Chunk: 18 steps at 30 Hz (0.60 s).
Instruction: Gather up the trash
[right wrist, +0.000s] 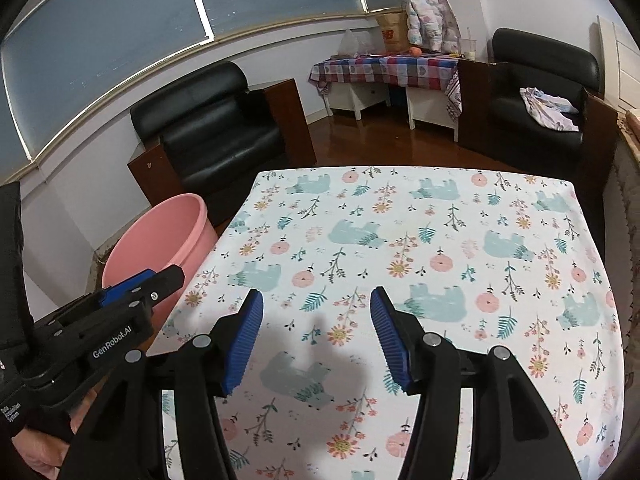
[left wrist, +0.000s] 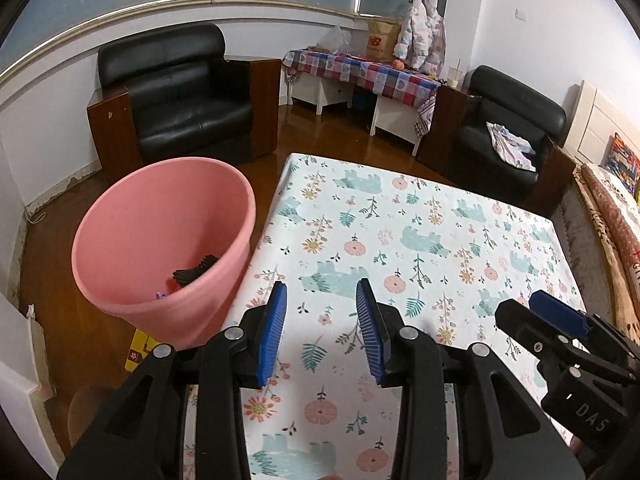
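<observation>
With both the left gripper (left wrist: 321, 308) and right gripper (right wrist: 316, 318) spread and empty over the floral-clothed desk (left wrist: 420, 220), we judge the dark crumpled trash (left wrist: 195, 270) already in the round pink plastic bin (left wrist: 132, 200) at frame left light, soft, pinchable anywhere.

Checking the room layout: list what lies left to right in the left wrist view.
Pink bin → left gripper over the floral tablecloth → right gripper → black armchair holding a cloth.
</observation>
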Tool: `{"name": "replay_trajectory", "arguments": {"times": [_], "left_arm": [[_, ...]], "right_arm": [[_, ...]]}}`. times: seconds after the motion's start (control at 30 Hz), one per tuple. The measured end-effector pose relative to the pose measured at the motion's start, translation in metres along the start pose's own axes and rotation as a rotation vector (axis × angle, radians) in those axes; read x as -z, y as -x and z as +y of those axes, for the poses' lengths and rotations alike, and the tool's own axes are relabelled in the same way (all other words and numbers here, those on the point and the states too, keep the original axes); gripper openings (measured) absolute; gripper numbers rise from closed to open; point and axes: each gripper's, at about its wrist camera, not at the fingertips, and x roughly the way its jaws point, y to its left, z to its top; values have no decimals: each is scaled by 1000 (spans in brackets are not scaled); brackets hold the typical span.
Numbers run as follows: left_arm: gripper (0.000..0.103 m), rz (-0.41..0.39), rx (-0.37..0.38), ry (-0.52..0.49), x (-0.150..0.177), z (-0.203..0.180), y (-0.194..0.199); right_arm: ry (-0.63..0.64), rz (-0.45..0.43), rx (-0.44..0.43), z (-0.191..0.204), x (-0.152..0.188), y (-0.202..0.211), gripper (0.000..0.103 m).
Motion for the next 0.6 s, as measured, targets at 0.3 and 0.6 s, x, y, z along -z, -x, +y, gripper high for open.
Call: {"name": "replay_trajectory", "arguments": {"times": [0.3, 0.6], "left_arm": [[36, 2, -3, -9, 3, -4, 0], [36, 0, -2, -7, 4, -5, 2]], "right_arm": [[-9, -4, -1, -3, 1, 0, 56], [-3, -14, 3, -1, 1, 1, 56]]}}
